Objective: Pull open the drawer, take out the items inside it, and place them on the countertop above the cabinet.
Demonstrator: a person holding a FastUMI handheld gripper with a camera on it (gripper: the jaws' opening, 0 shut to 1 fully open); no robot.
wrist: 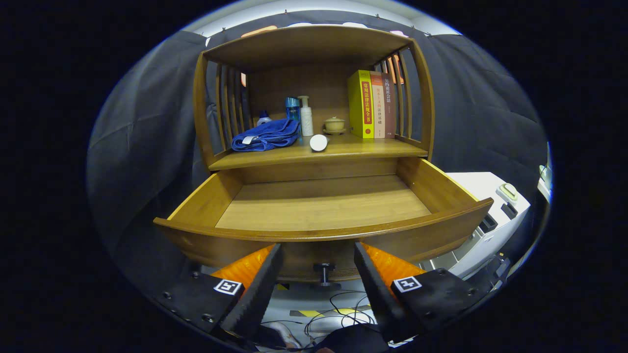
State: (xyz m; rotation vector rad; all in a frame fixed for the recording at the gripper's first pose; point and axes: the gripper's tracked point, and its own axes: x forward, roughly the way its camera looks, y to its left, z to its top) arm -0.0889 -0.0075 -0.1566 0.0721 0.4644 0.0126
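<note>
Drawer (321,203) pulled fully out, its floor bare; tongs (318,267) spread open, holding nothing, flanking the knob (324,272). Blue towel (267,136), bottles and white cylinder (318,142) rest on the table (343,149) above, apparently already transferred.

The gripper (318,257) hung with its fingers spread apart, just short of the pulled-out drawer (324,230), whose knob (324,272) sat between them without touching either. Beyond the drawer lay the countertop (353,147). On it, ahead and left, a folded towel (267,136) lay before two bottles (299,113); a small cylinder (319,142) lay straight ahead, a lidded cup (334,124) behind it, and books (373,104) stood to the right.
</note>
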